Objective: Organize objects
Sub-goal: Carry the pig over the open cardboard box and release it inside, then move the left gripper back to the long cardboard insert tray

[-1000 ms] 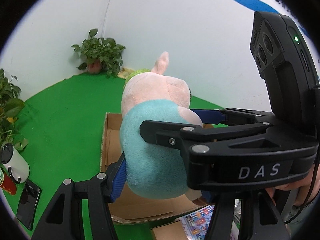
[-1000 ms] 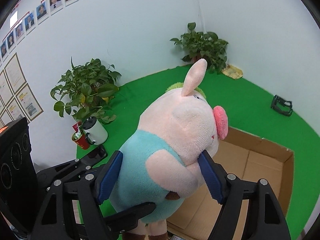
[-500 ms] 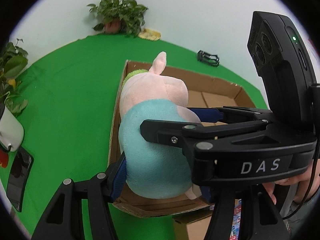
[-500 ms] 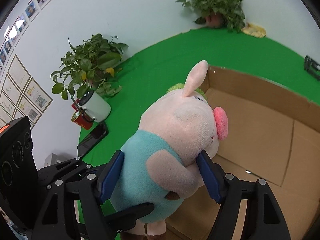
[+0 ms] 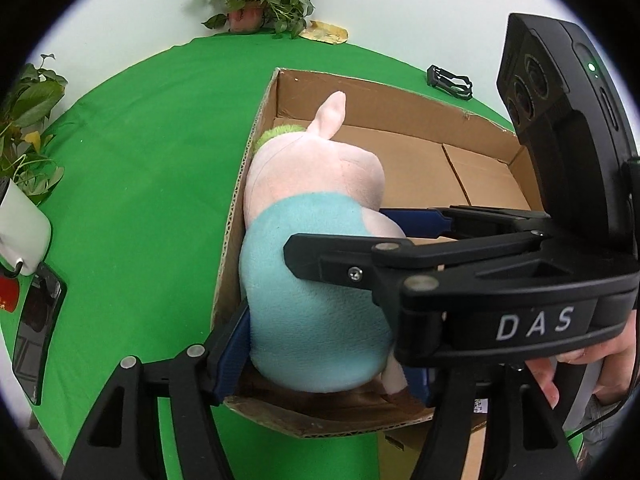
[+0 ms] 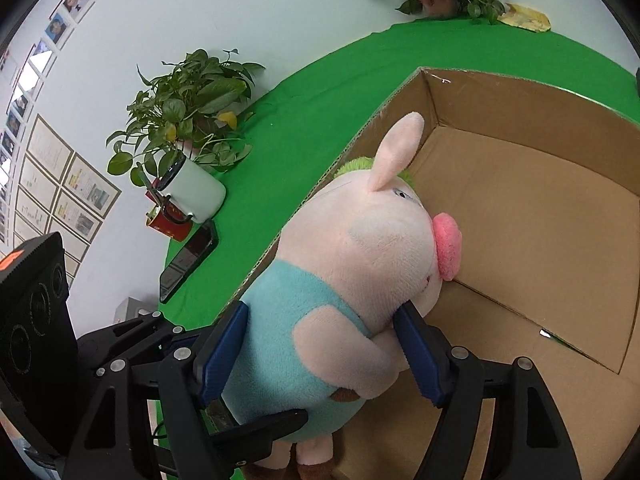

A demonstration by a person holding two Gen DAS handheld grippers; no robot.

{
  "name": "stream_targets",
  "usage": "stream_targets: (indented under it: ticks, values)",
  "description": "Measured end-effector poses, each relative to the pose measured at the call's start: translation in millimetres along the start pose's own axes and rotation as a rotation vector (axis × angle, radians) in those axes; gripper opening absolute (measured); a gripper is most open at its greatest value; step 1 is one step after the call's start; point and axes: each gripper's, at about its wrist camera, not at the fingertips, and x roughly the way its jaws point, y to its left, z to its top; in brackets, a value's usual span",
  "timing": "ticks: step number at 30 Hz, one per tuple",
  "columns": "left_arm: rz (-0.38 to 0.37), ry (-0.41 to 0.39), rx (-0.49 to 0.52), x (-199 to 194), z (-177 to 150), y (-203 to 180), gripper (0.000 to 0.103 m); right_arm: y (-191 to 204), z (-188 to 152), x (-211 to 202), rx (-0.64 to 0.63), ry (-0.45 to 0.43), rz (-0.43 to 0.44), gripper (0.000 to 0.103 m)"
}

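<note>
Both grippers clamp the plush pig [image 6: 336,296]: the left gripper [image 5: 320,360] around its blue belly, the right gripper [image 6: 320,352] at its arms. It hangs upright inside the cardboard box [image 6: 520,208], against the left wall. Placing is underway; next, I'd judge, lower and release.

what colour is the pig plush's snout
Bright pink on the pig plush; its snout shows best in the right wrist view.

Potted plants [image 6: 188,96], white mug [image 6: 196,192], phone [image 6: 188,258], wall certificates [image 6: 60,184]
</note>
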Motion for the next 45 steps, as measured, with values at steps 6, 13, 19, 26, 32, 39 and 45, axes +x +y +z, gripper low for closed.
stream_targets:
  ticks: [6,13,19,26,32,39,45]
  values:
    - [0.019,-0.025,0.028,-12.3,-5.6,-2.4,0.078,11.2,-2.1,-18.8,0.033,-0.020,-0.033,0.092]
    - [0.130,-0.255,0.034,-76.6,-18.6,-2.7,0.080,34.8,-26.8,-105.3,0.071,-0.225,-0.207,0.102]
    - [0.099,-0.390,0.047,-125.4,-33.9,-15.8,0.081,74.6,-73.0,-180.7,0.041,-0.341,-0.457,0.103]
    - [0.095,-0.504,0.138,-181.2,-72.0,-64.8,0.081,112.7,-149.1,-255.2,0.034,-0.420,-0.576,0.103]
    - [0.060,-0.541,0.201,-211.9,-99.0,-98.3,0.081,124.3,-229.5,-293.5,0.076,-0.469,-0.591,0.103]
    - [0.082,-0.528,0.195,-209.4,-123.8,-116.5,0.093,122.4,-286.6,-324.0,-0.069,-0.400,-0.711,0.103]
    - [-0.002,-0.426,0.090,-178.9,-142.1,-104.1,0.103,130.2,-331.4,-303.7,0.031,-0.492,-0.628,0.103]
